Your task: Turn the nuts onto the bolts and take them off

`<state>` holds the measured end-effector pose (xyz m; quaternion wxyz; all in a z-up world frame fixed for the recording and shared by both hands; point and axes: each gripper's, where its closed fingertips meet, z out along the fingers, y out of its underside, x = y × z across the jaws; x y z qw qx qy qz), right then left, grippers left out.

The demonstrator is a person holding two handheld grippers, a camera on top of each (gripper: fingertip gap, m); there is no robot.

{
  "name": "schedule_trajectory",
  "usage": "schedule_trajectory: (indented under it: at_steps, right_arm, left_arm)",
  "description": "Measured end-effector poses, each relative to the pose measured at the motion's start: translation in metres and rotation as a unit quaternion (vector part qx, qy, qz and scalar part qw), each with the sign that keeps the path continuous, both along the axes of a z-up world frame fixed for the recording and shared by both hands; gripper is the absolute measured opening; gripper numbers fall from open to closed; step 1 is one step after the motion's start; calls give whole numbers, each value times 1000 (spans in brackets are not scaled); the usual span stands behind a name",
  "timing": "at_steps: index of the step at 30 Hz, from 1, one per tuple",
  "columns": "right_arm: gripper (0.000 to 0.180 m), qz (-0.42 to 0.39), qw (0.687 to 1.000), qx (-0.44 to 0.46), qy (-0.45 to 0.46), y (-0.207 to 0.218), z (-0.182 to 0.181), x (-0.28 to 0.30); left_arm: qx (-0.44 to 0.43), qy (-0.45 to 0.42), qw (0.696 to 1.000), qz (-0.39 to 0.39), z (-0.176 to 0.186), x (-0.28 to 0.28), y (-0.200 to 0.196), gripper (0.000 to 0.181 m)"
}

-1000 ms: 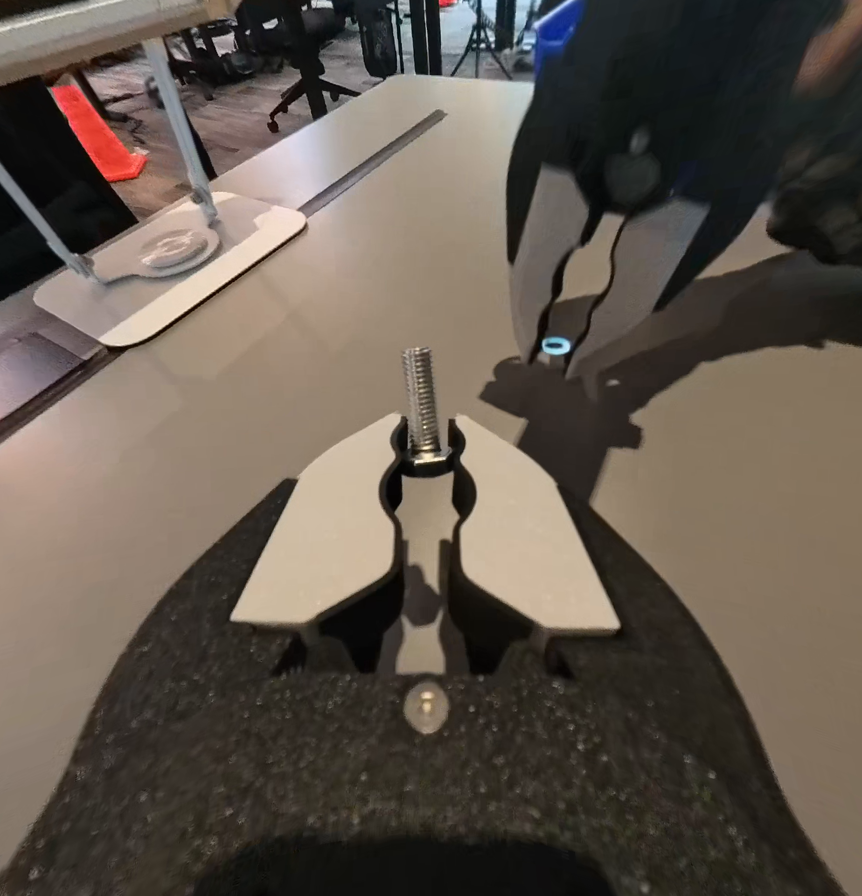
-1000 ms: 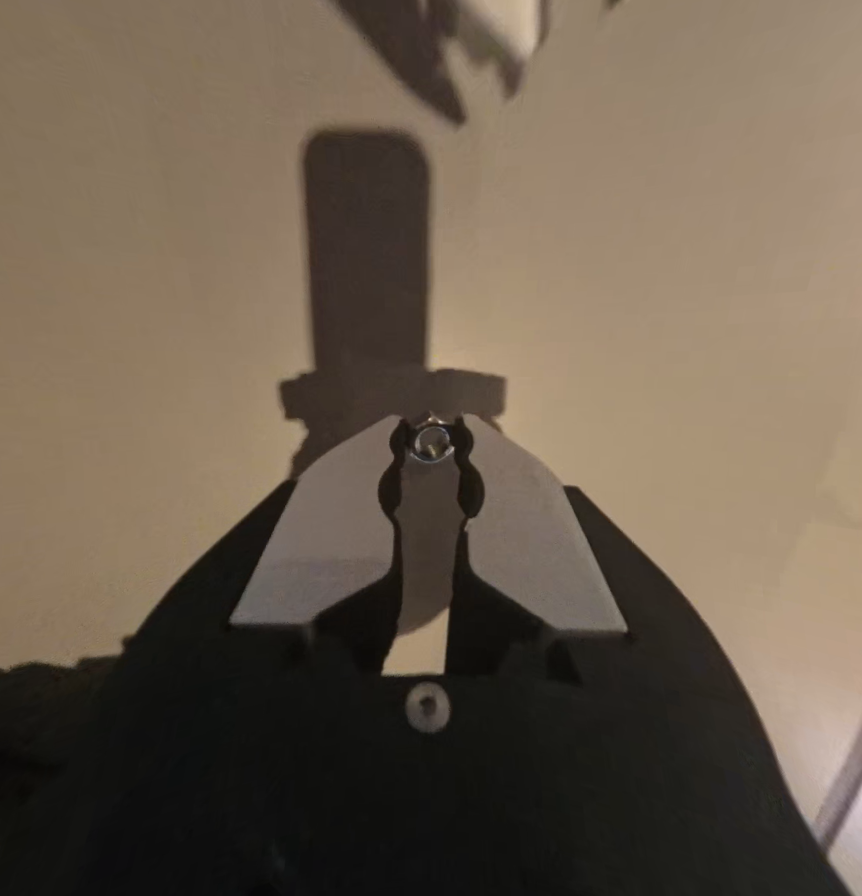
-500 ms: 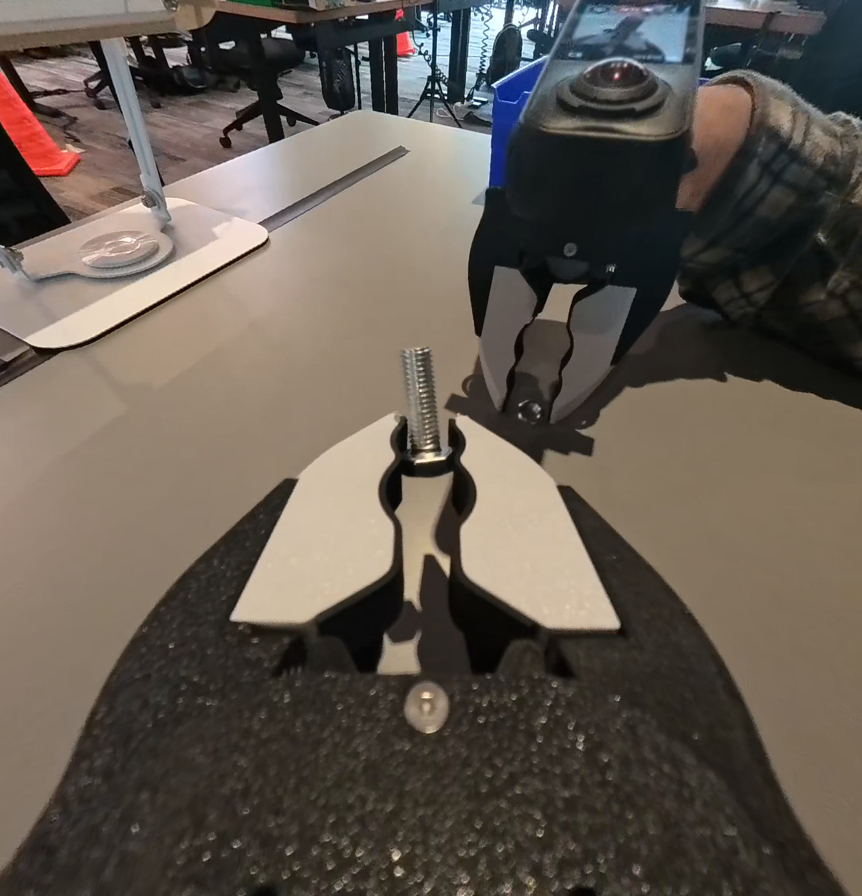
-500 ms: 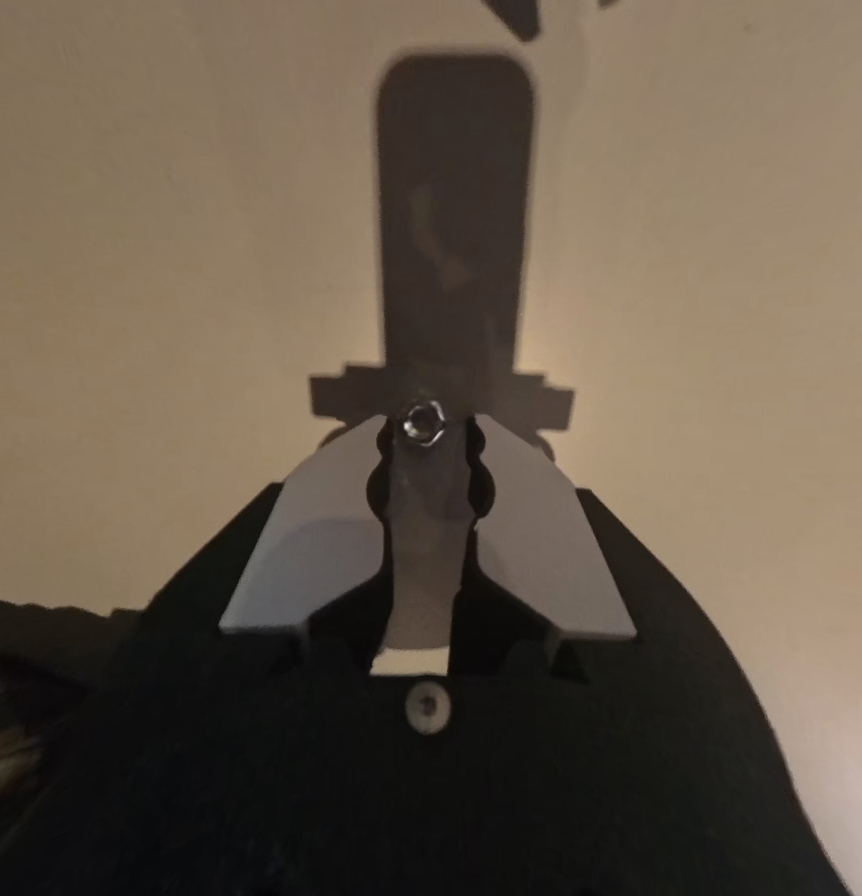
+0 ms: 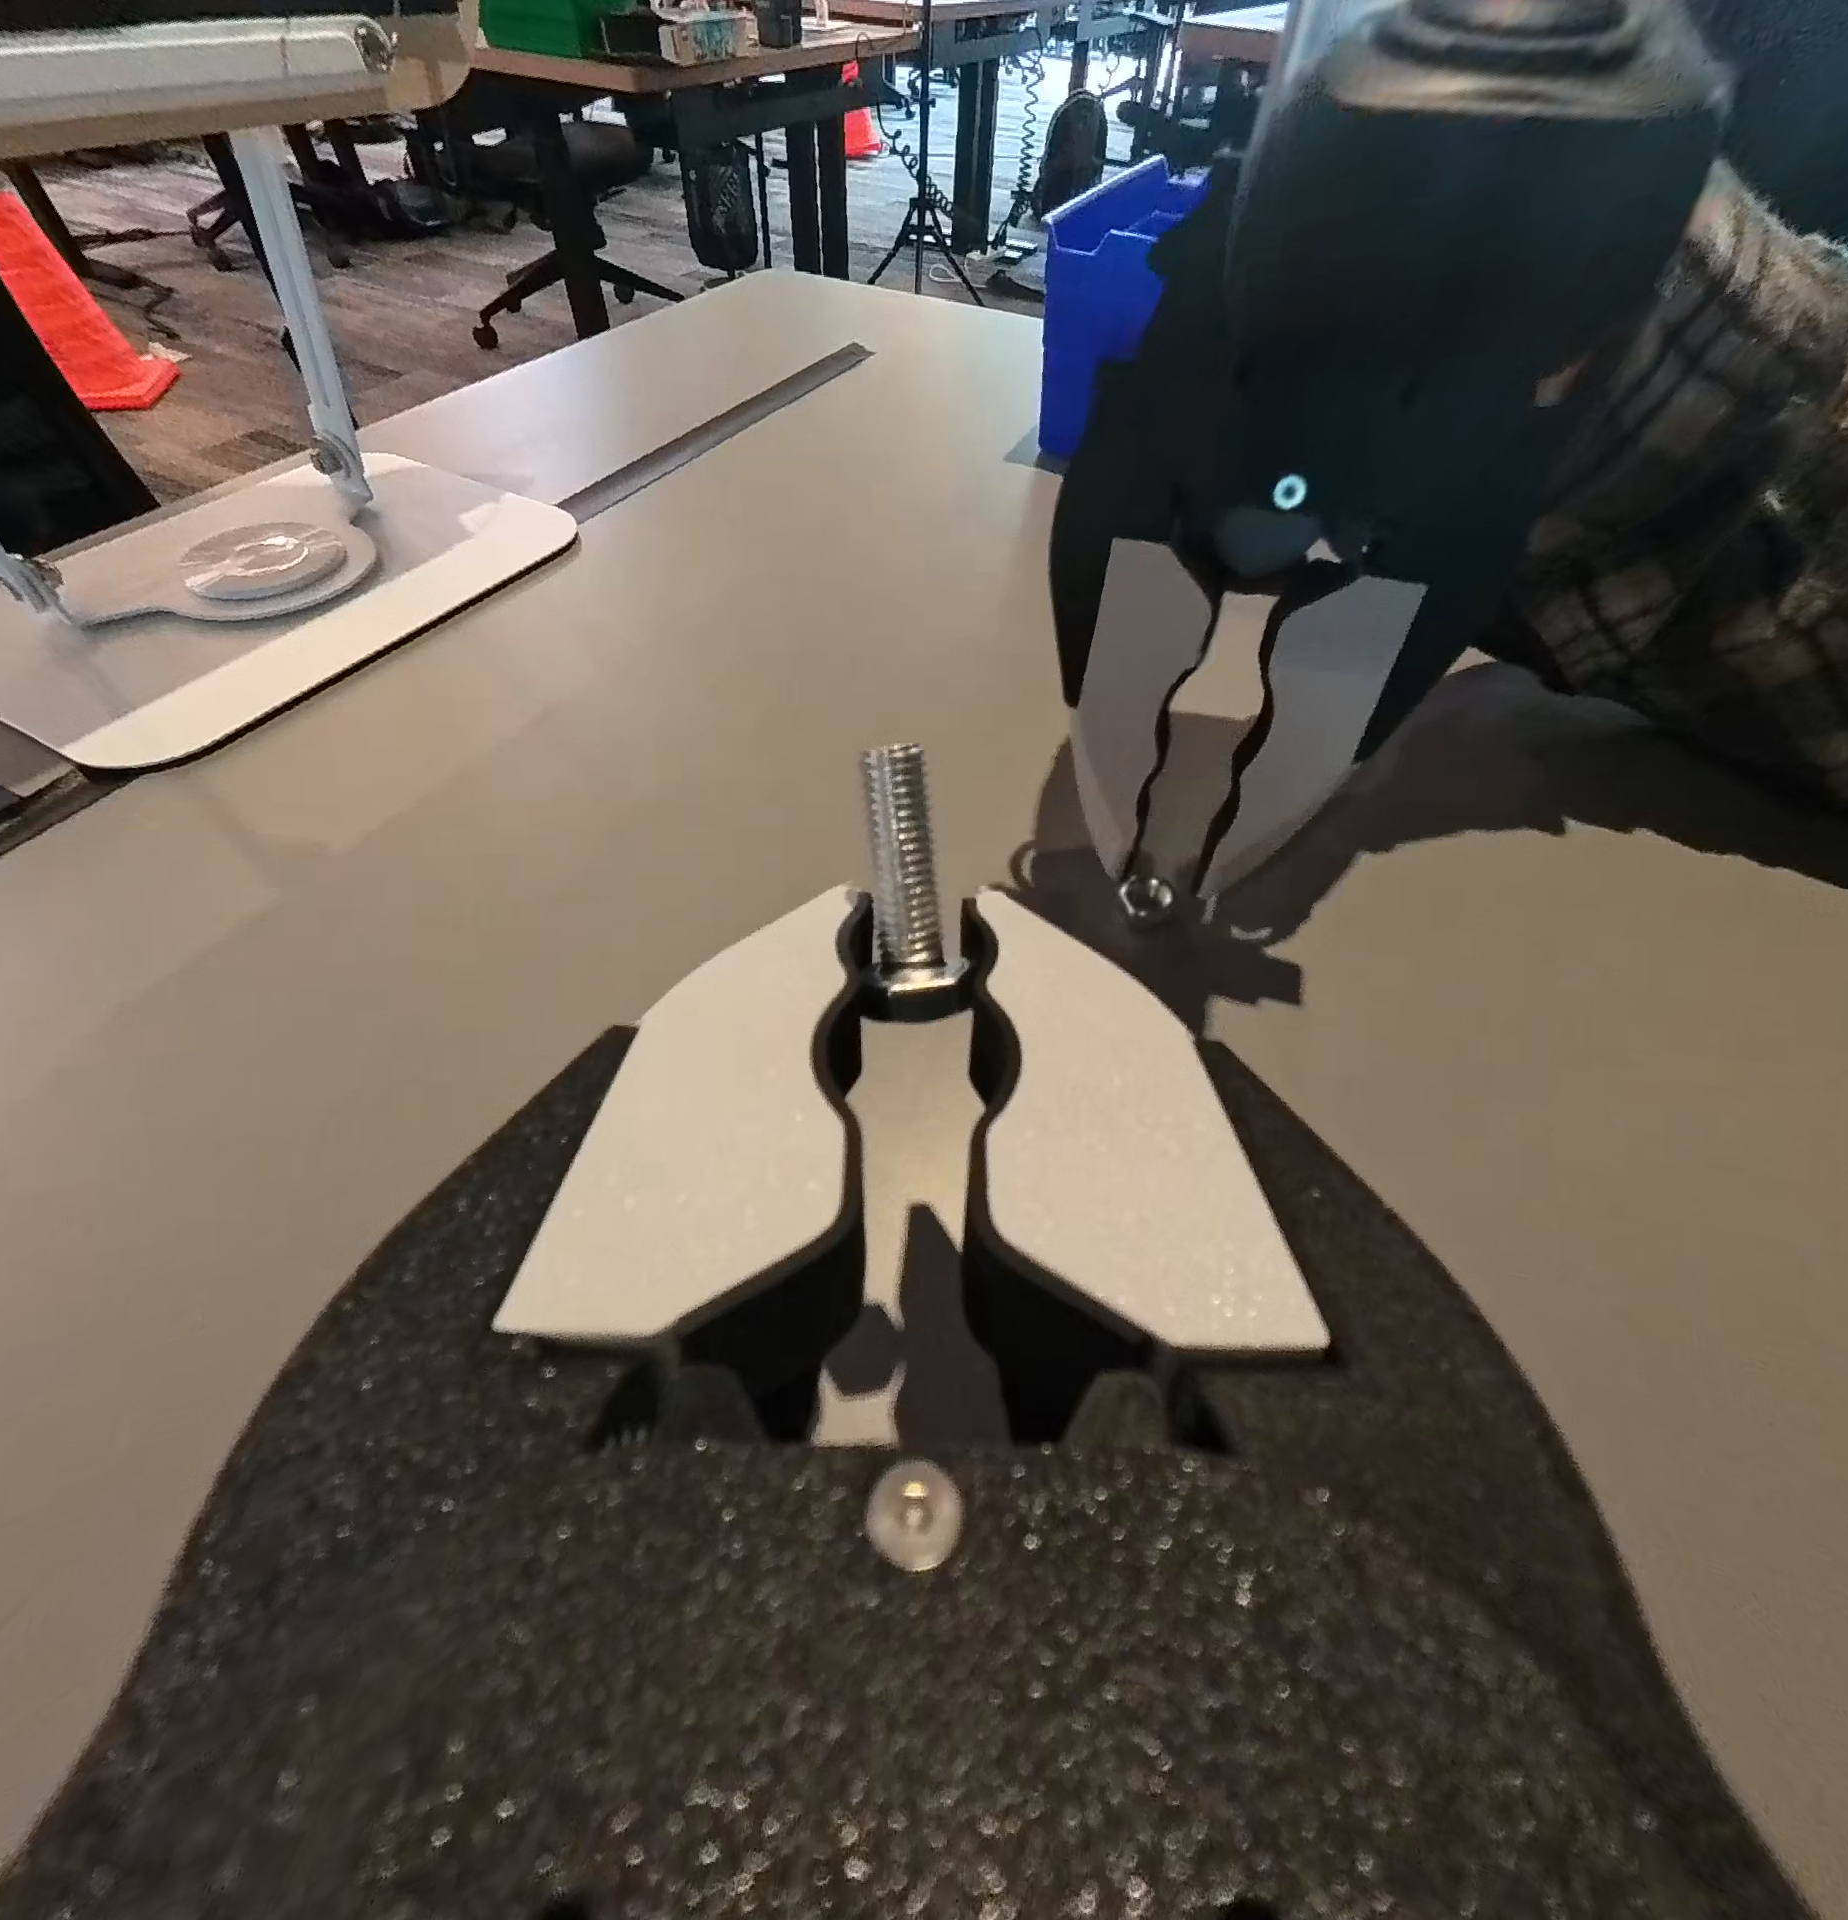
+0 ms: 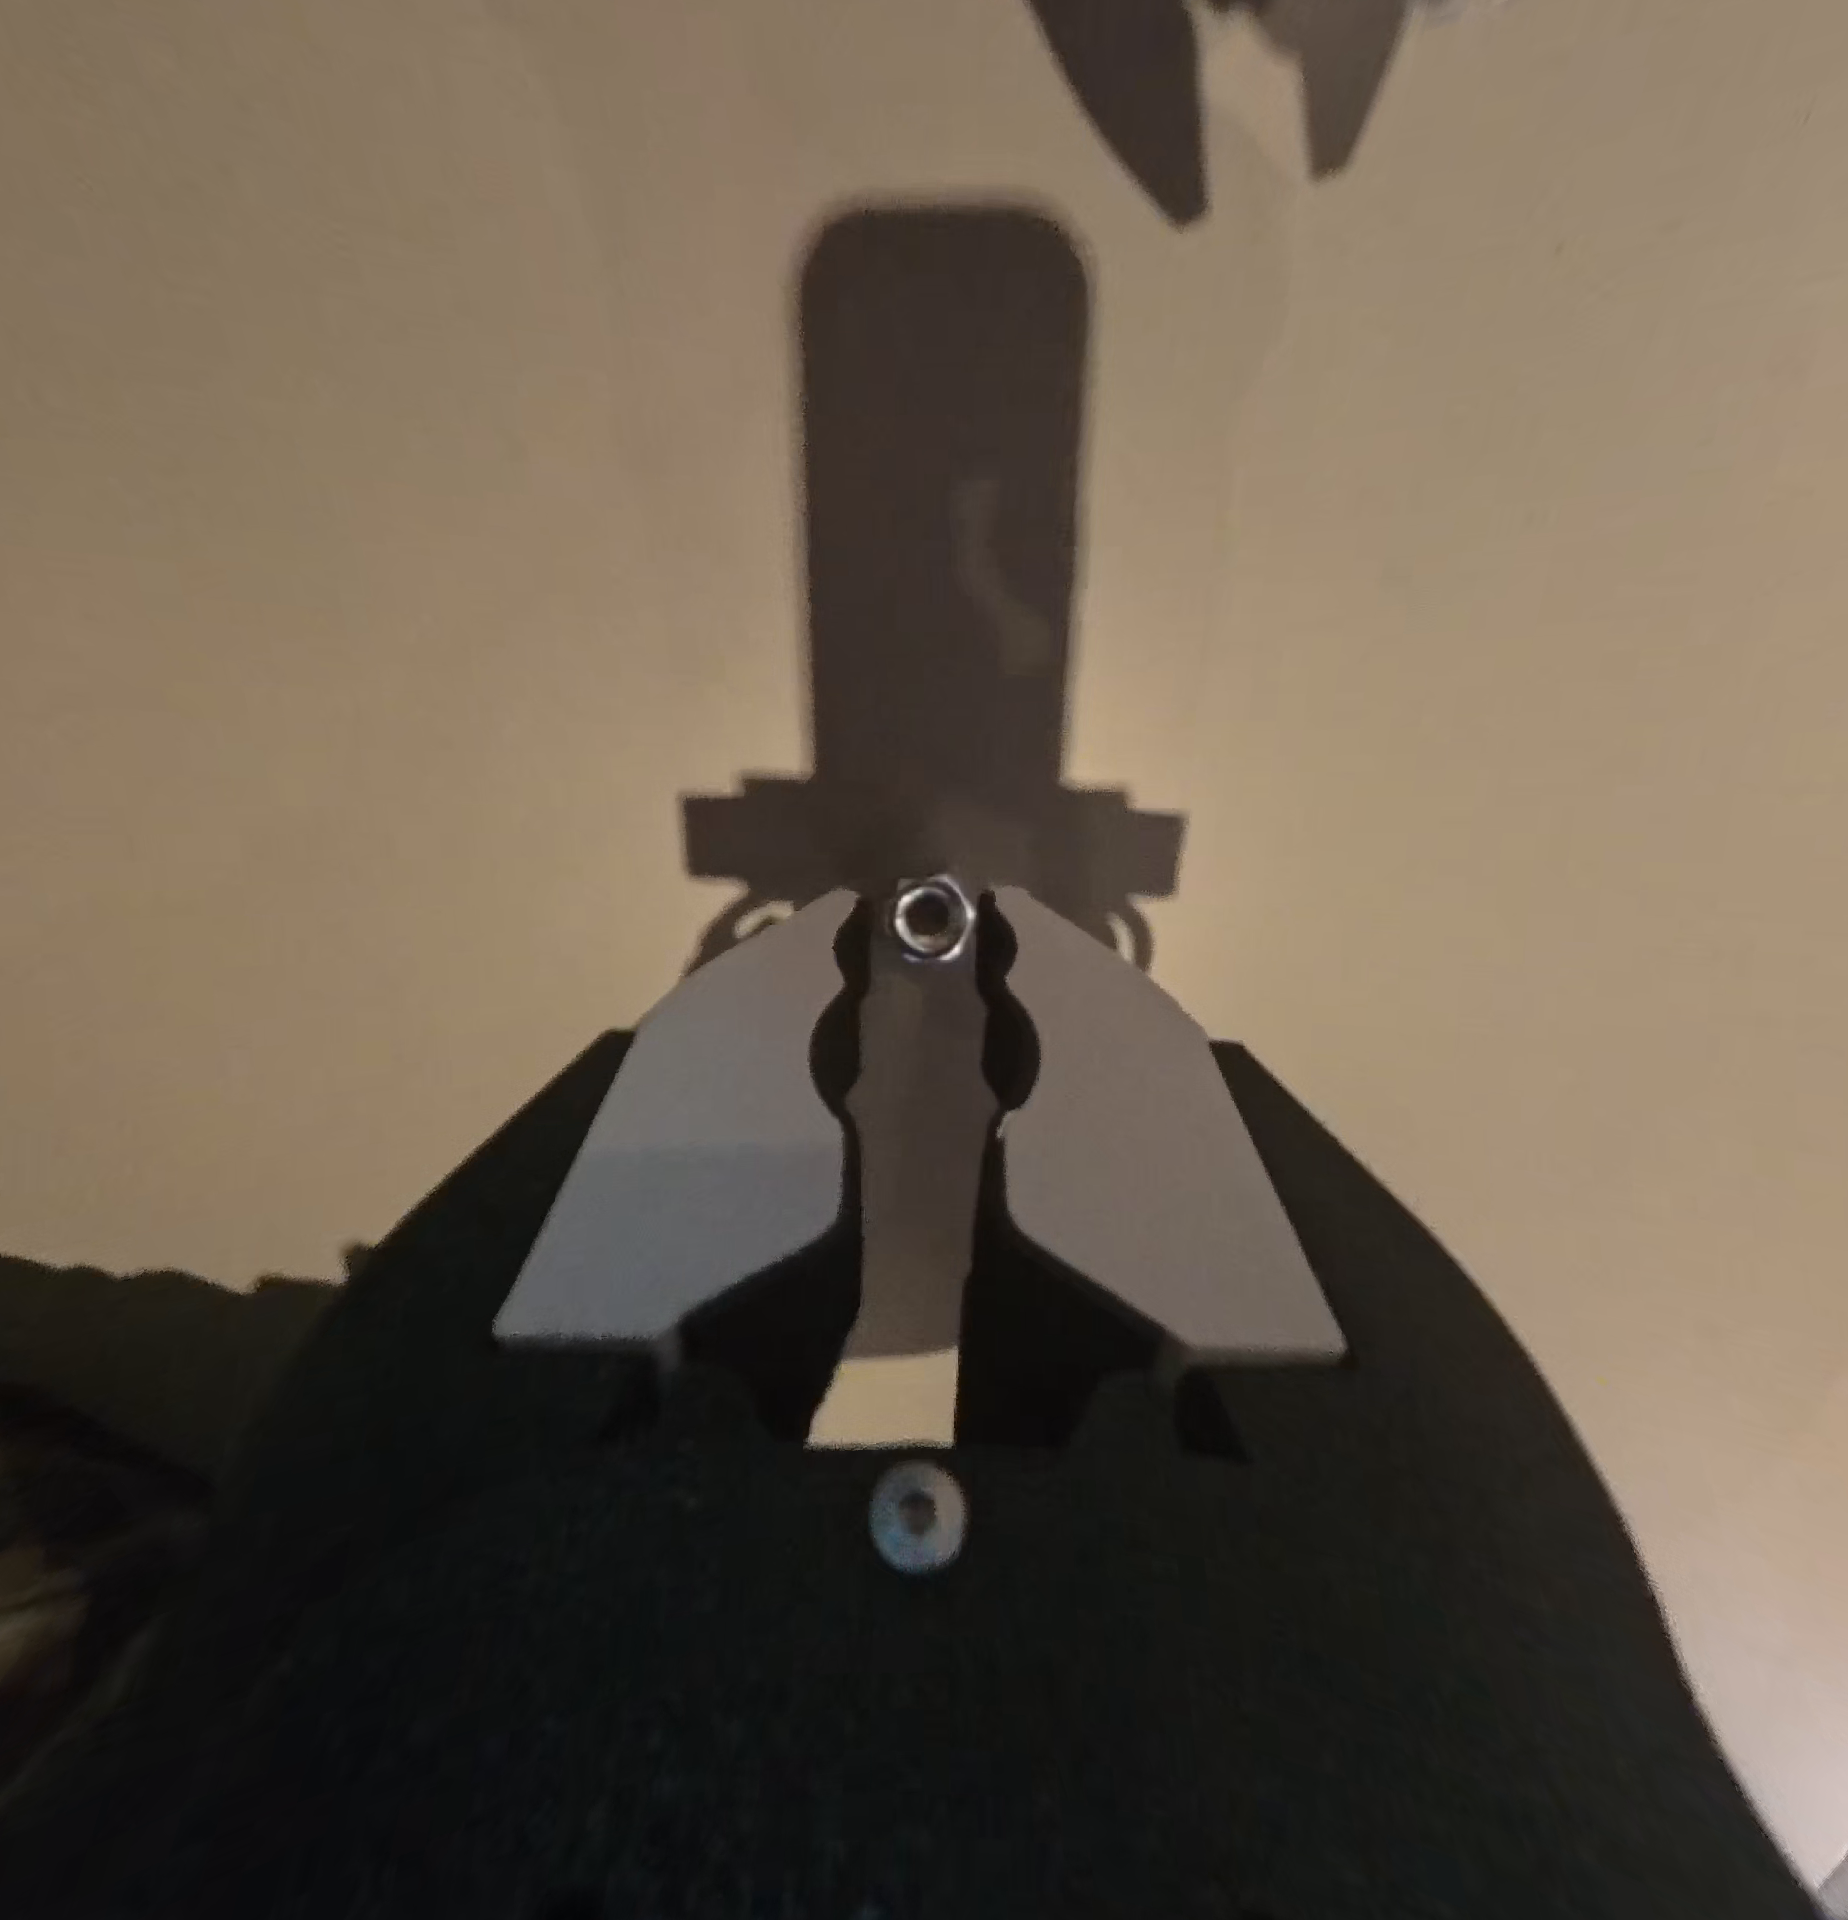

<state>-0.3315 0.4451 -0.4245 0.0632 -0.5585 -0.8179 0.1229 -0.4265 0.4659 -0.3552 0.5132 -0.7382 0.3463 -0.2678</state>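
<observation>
My left gripper (image 5: 912, 951) had its fingers clamped on the hex head of the bolt (image 5: 896, 842), which stood upright with its threaded shank pointing up, clear of everything around it. Just to the right of it, my right gripper (image 5: 1169, 888) came down steeply toward the grey table (image 5: 484, 883), its tips at the surface. The nut (image 5: 1145, 896) lay flat on the table between those tips; in the right wrist view the nut (image 6: 928, 917) sat in the gap with the fingers apart, a sliver of room on either side, so nothing gripped it. A plaid sleeve (image 5: 1720, 499) reached in behind that gripper. The table lay open to my left and in front of the bolt. Farther off, a white stand base (image 5: 276, 613) sat near the left edge, and a blue bin (image 5: 1096, 312) stood at the far side, well apart from both grippers.
</observation>
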Motion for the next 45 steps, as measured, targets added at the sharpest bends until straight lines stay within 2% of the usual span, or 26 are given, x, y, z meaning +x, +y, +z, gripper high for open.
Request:
schedule_trajectory:
  at_steps: [32, 40, 42, 45]
  right_arm:
    - [21, -9, 998, 13, -59, 4, -12, 19]
    - [17, -19, 997, 11, -70, 4, -15, 19]
    - [17, -40, 997, 18, -61, 12, -12, 17]
    - [17, -80, 997, -12, 19, 18, 14, 1]
  left_arm:
    - [10, 1, 1000, 4, 1, 0, 0, 15]
    - [7, 3, 1000, 4, 0, 0, 0, 15]
    - [2, 6, 1000, -1, -3, 1, -1, 15]
    - [-2, 11, 1000, -15, -7, 6, -4, 15]
